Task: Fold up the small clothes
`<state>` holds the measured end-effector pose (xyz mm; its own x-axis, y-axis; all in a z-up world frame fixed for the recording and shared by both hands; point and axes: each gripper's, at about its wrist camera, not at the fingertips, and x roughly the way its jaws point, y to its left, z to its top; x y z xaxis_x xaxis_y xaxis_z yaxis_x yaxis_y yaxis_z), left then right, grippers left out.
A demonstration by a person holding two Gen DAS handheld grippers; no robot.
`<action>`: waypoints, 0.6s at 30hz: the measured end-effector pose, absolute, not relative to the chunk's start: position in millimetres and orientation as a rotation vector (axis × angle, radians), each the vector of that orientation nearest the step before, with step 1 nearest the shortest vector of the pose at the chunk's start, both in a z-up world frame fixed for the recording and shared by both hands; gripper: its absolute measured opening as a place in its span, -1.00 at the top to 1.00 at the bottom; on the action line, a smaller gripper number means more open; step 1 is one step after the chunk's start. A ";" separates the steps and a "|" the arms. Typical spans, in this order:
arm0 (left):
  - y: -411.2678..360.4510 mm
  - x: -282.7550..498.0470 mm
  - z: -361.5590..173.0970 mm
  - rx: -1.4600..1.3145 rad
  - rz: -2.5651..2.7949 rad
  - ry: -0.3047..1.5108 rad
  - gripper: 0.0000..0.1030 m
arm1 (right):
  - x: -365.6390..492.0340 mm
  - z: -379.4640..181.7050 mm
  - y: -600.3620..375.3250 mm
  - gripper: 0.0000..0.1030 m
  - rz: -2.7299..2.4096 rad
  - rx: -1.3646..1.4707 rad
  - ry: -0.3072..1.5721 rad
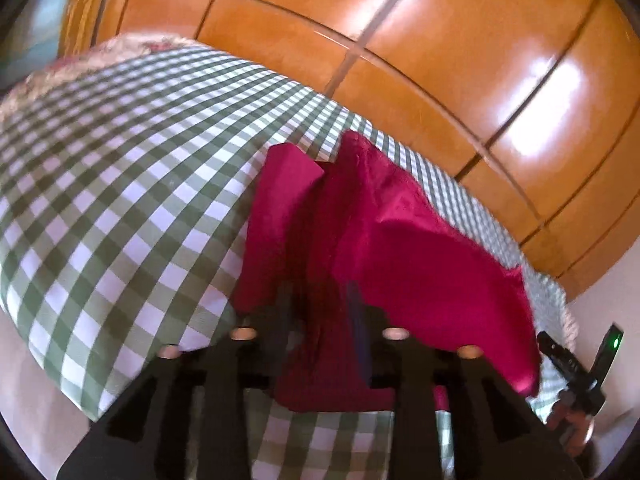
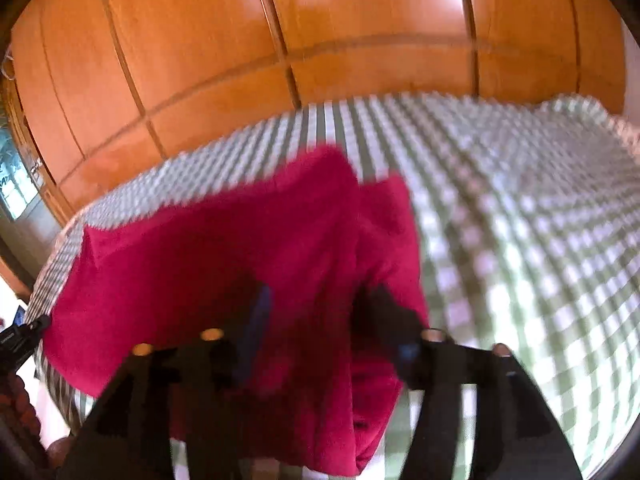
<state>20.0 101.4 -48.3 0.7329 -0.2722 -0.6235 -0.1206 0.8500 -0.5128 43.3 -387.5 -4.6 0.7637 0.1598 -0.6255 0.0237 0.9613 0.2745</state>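
Garment [image 1: 384, 240] [image 2: 248, 264]: magenta-red cloth, slightly shiny, bunched and creased, one flap standing up at its far end. It lies on the checked cloth near the bed's near edge, with its near part lifted off the surface.

Left gripper [image 1: 320, 320]: jaws drawn close together with a fold of the garment pinched between them. Right gripper [image 2: 308, 312]: cloth runs between the two fingers and drapes over them; appears clamped on the garment, though the frame is motion-blurred.

Surface: bed [image 1: 120, 200] [image 2: 520, 220] covered in a green-and-white checked sheet; a floral cover [image 1: 132, 46] shows at its far end.

Room: glossy orange-brown wooden wardrobe panels [image 1: 440, 60] [image 2: 280, 40] behind the bed, with bright reflections.
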 end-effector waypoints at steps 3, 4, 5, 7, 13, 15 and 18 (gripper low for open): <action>105.4 20.4 -44.2 -0.598 -0.061 0.743 0.23 | 49.4 7.5 -379.9 -0.39 0.065 0.243 0.667; 105.5 22.1 -43.3 -0.592 -0.047 0.753 0.10 | 53.9 9.4 -374.8 -0.45 0.066 0.229 0.663; 105.7 24.6 -42.7 -0.590 -0.030 0.766 -0.14 | 58.5 9.9 -371.1 -0.52 0.068 0.217 0.666; 106.6 28.0 -43.6 -0.601 -0.013 0.785 -0.29 | 67.5 7.7 -359.9 -0.76 0.059 0.183 0.696; 106.6 40.6 -58.1 -0.676 -0.031 0.872 -0.58 | 82.2 -12.7 -332.6 -0.96 0.004 0.047 0.747; 104.6 42.5 -60.8 -0.701 -0.055 0.875 -0.69 | 87.2 -25.2 -329.4 -0.96 -0.026 0.013 0.781; 99.1 46.7 -61.8 -0.686 -0.074 0.873 -0.81 | 91.3 -41.2 -332.4 -0.96 -0.030 0.043 0.818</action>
